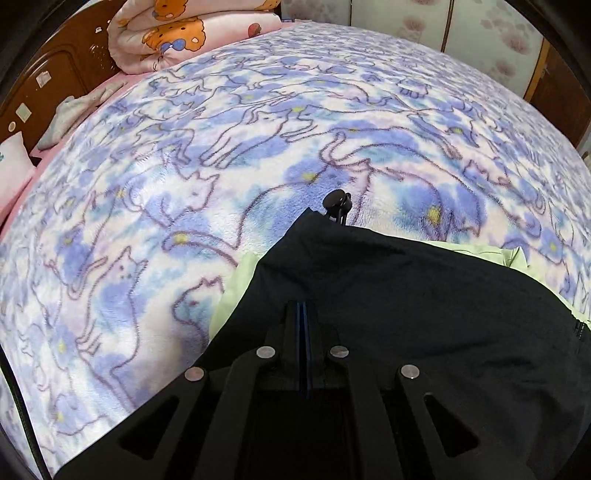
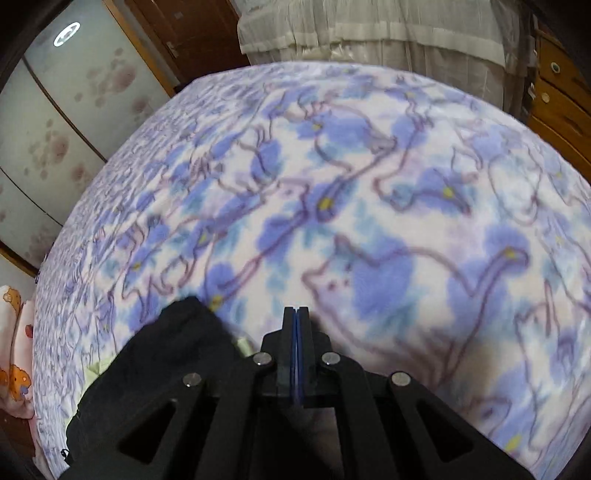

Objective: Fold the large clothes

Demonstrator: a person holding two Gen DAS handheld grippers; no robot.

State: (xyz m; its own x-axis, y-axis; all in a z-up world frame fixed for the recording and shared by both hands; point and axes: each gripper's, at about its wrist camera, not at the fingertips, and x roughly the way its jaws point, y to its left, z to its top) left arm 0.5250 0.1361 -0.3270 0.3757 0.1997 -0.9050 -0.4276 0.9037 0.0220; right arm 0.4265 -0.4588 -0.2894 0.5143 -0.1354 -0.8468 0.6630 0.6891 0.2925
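A black jacket with pale green lining lies on the bed in the left wrist view, lower right. A black drawstring toggle sticks out at its far edge. My left gripper is shut, its fingers pressed together over the jacket; whether cloth is pinched between them I cannot tell. In the right wrist view the jacket lies at the lower left. My right gripper is shut, fingers together, above the blanket just right of the jacket, with nothing seen between them.
The bed is covered by a blue and white cat-print fleece blanket. A rolled pink quilt and a wooden headboard are at the far left. Wardrobe doors, curtains and wooden drawers stand beyond the bed.
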